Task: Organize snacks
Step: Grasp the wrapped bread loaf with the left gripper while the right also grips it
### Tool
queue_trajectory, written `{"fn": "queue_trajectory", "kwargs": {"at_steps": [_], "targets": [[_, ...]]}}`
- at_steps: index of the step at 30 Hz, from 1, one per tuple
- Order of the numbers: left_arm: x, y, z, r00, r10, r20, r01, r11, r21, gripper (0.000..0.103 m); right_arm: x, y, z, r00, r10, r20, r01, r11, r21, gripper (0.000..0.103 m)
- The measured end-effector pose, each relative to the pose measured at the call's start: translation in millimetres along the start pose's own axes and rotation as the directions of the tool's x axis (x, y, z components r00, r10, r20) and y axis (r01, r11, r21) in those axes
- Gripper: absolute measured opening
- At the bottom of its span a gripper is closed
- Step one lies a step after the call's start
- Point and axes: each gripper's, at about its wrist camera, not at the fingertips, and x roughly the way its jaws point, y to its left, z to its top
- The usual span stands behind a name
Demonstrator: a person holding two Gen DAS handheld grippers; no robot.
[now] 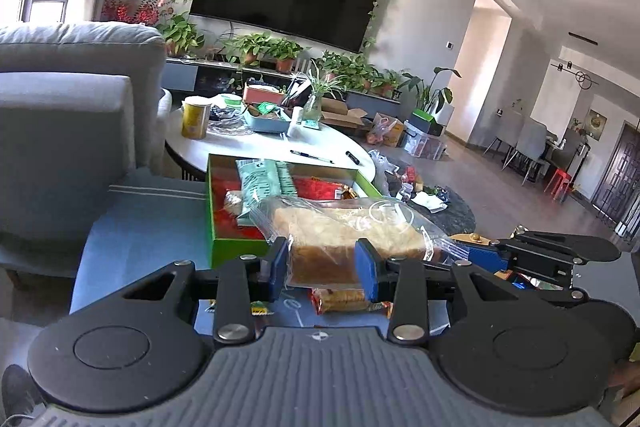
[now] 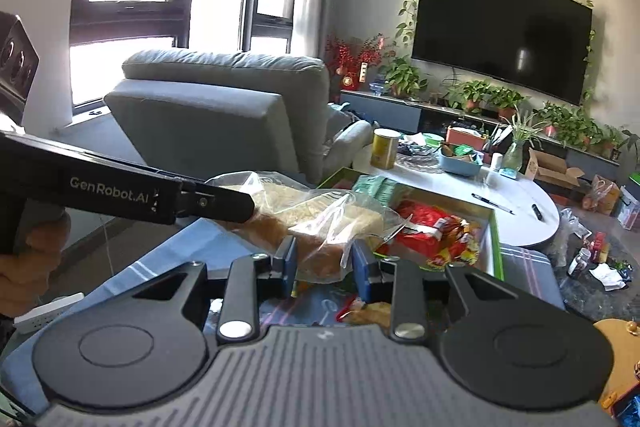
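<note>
The bagged bread hangs clear of the blue cloth, just near of the green snack box, whose near rim lies below and beyond the bag while a grey sofa closes off the left. The bag's crinkled plastic blurs its outline, and small wrappers beneath it are half hidden by the tools. The left gripper clamps one end of the loaf, pads narrowly spaced; the right gripper pinches the other end.
</note>
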Motion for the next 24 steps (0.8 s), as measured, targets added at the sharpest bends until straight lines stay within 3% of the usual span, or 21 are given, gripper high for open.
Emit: {"fn": "queue_trajectory", "kwargs": {"at_steps": [24], "targets": [[86.0, -9.4, 22.7, 0.997, -0.076, -0.034, 0.075, 0.997, -0.034, 0.034, 38.3, -55.7, 3.3, 0.995, -0.094, -0.040, 0.096, 0.995, 0.032, 0.039]]}}
